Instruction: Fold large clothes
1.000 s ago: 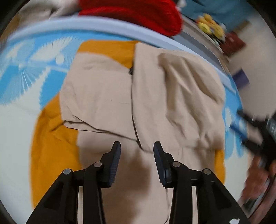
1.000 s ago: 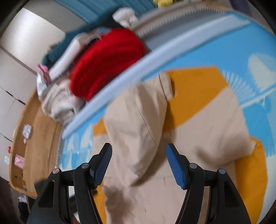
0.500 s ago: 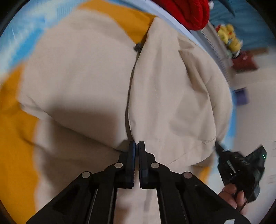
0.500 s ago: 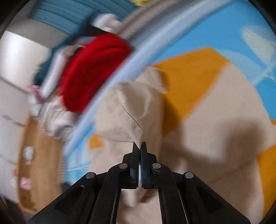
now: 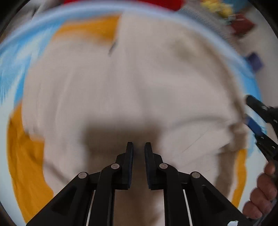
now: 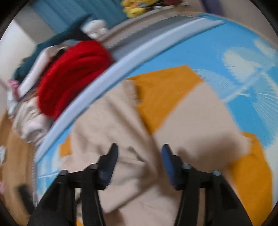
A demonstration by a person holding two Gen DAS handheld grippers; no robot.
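A large beige garment lies spread over an orange cloth on a blue and white patterned mat. My left gripper points steeply down, close over the garment's near part. Its jaws are opening with only a narrow gap, and nothing is pinched between them. My right gripper hovers over the garment's folded edge. Its jaws are opening wide and grip nothing. The left wrist view also shows the right gripper at the garment's right edge, held by a hand. Both views are blurred by motion.
A red knitted garment and pale clothes are piled beyond the mat's light blue rim. Wooden floor lies to the left of the mat. Yellow toys and a teal curtain are at the far wall.
Both grippers were open a second ago, snapped shut half a second ago, and now stand apart again, the right far wider. Both have sunk closer to the beige garment.
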